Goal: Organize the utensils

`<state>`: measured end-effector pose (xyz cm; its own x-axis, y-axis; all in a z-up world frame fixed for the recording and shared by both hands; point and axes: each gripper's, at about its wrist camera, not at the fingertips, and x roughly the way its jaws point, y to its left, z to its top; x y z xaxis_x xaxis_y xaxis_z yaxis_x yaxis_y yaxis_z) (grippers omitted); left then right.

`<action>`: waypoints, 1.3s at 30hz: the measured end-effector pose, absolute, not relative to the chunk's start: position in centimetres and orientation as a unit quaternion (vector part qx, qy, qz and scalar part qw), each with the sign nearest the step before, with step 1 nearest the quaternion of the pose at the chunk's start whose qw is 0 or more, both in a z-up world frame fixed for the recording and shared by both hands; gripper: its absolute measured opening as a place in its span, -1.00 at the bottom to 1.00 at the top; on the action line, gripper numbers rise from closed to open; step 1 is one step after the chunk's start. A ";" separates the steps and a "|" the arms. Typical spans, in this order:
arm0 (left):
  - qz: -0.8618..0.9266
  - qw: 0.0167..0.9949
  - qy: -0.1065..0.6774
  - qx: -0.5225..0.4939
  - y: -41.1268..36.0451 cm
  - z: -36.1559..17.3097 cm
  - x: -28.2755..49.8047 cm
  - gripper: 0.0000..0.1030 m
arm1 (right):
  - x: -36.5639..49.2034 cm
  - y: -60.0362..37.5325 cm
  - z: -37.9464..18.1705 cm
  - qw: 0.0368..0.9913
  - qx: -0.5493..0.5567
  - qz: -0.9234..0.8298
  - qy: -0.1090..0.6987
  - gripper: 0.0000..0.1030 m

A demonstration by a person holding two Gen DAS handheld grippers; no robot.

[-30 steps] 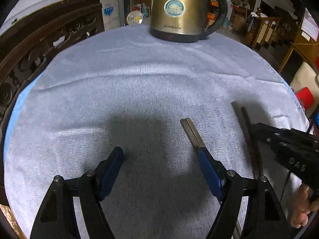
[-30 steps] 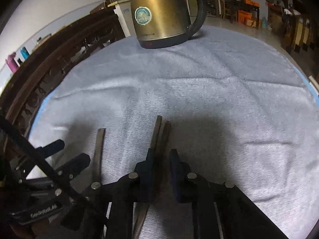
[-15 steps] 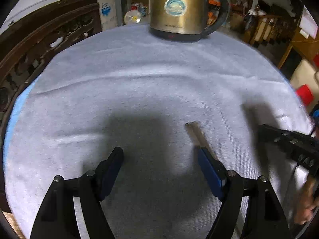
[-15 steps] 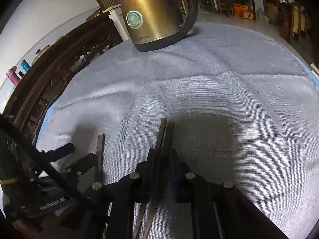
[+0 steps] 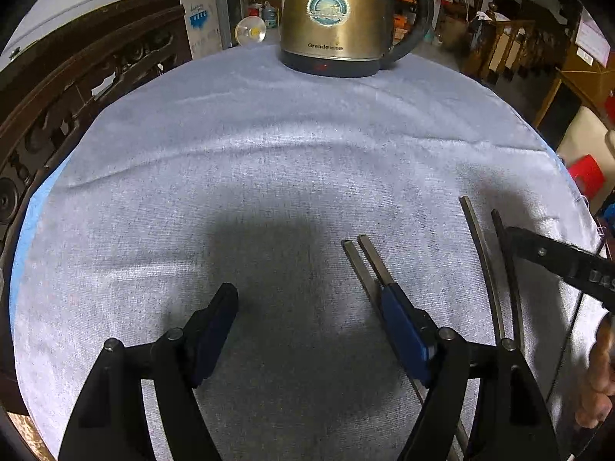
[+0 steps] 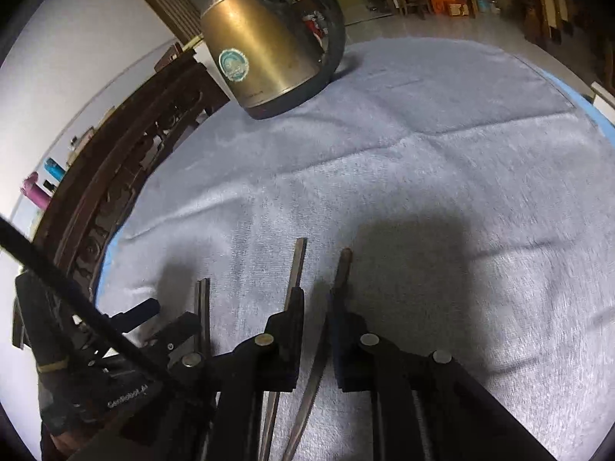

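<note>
Dark chopsticks lie on a grey-blue cloth [image 5: 230, 173] over a round table. My left gripper [image 5: 309, 292] is open with only bare cloth between its fingers. One pair of chopsticks [image 5: 363, 253] lies side by side and runs under its right finger. My right gripper [image 6: 317, 299] is nearly shut. One chopstick [image 6: 343, 265] runs between its fingers along the right pad. A second chopstick [image 6: 298, 265] passes beneath its left finger. The left wrist view shows these two sticks [image 5: 482, 261] at the right, with the right gripper [image 5: 511, 232] over them.
A brass electric kettle [image 5: 334, 11] stands at the far edge of the table. A carved dark wooden chair back [image 5: 77, 77] curves along the left rim. A hand [image 5: 599, 376] holds the right gripper at the right edge. The left gripper [image 6: 165, 319] is beside the paired chopsticks [image 6: 203, 299].
The two chopsticks at my right gripper, close together before, now stand apart at their far ends. The right gripper has rolled and shifted a little. The left gripper has stayed put.
</note>
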<state>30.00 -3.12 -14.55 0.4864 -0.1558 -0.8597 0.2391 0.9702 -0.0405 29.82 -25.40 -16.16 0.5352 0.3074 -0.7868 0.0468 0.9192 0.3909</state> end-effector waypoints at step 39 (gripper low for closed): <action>-0.139 0.890 0.435 0.007 -0.7 -9.4 28.5 -0.88 | 26.4 -28.0 -11.8 0.873 0.191 0.079 0.442 -0.85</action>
